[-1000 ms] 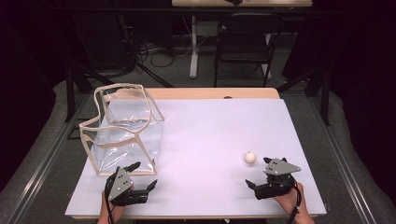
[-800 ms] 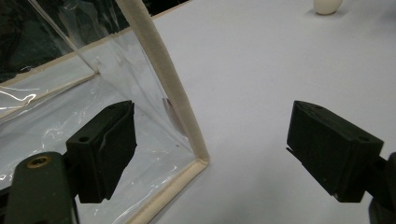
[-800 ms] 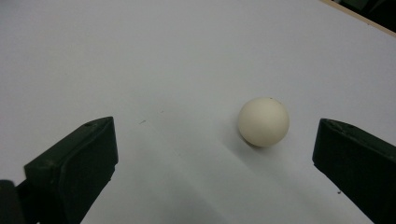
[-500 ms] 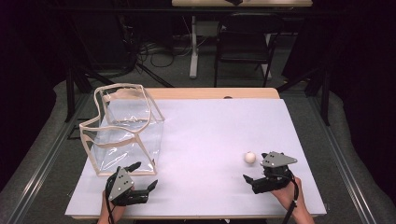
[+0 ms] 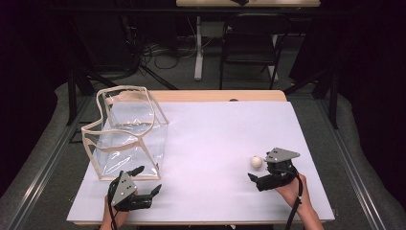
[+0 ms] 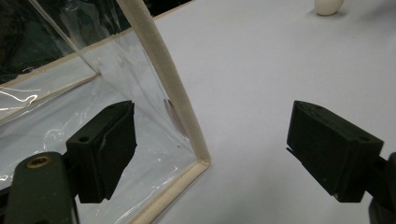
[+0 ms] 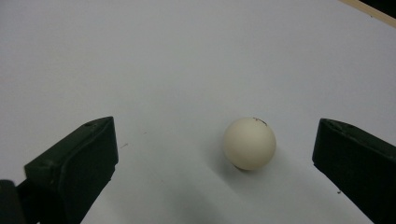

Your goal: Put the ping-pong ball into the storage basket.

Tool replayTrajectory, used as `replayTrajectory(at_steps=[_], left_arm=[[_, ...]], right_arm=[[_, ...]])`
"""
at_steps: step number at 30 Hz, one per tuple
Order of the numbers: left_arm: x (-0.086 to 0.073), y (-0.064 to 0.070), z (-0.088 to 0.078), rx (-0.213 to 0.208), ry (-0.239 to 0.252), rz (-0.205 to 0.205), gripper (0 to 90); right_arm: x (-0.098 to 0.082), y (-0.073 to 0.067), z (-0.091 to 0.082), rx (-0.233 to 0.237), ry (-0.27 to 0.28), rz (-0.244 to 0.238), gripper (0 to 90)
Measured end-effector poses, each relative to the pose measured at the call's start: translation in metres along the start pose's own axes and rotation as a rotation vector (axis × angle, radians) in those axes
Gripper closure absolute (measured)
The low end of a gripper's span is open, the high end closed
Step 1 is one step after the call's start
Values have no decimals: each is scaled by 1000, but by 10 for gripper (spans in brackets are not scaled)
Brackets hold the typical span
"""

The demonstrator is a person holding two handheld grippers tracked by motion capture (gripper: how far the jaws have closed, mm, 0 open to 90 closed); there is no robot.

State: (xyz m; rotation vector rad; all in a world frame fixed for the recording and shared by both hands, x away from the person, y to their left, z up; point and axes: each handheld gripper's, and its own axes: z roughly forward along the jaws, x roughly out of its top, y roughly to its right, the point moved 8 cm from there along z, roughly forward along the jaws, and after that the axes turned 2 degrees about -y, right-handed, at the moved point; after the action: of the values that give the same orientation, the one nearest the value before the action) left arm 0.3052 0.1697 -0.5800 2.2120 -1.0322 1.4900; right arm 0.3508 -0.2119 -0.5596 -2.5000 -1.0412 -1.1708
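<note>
Ball [image 7: 249, 143] sits on the desk [image 5: 215, 143], just ahead of my right tongs [image 5: 256, 171], spread wide. Centre it between pads, close gently. Left tongs [image 5: 146, 181] released, at the clear bag [image 5: 127, 134], well apart from ball.

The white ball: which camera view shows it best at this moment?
The right gripper view: the white ball sits large and sharp on the table, between the open right tongs but touching neither jaw. The high view shows it small, just ahead of those tongs. The left gripper view catches it cut off at the top edge.
</note>
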Motion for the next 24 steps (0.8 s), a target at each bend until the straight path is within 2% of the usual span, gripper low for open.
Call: replayTrajectory(at_steps=[7, 24], left_arm=[[0, 1, 1, -4, -4, 2, 159], [0, 1, 2, -11, -5, 2, 159]], right_arm=[[2, 7, 6, 5, -21, 22, 0], [5, 18, 19, 30, -66, 39, 0]])
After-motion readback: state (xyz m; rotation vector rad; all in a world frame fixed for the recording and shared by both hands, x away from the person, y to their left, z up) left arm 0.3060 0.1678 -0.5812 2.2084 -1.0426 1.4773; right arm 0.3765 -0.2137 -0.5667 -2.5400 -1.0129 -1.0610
